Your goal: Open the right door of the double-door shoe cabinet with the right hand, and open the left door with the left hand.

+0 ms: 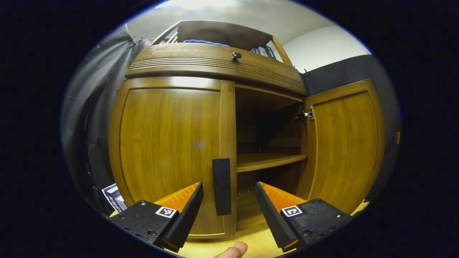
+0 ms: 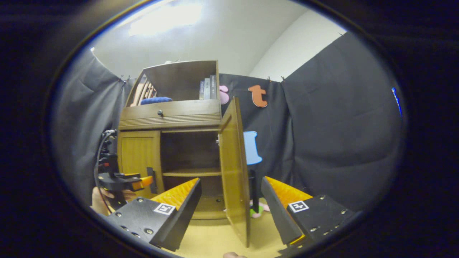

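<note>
While the left door [image 1: 168,154] stood closed, its upright black handle [image 1: 221,186] rose between the spread fingers of the left hand-held gripper [image 1: 228,206], untouched. The right door [image 2: 233,168] swung fully outward; the right hand-held gripper [image 2: 231,200] hung open, empty.

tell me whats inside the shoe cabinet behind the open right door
Behind the open right door, the shoe cabinet shows one bare wooden shelf and a dark space above and below it. No shoes are visible. The left door is shut and covers that half.
</note>
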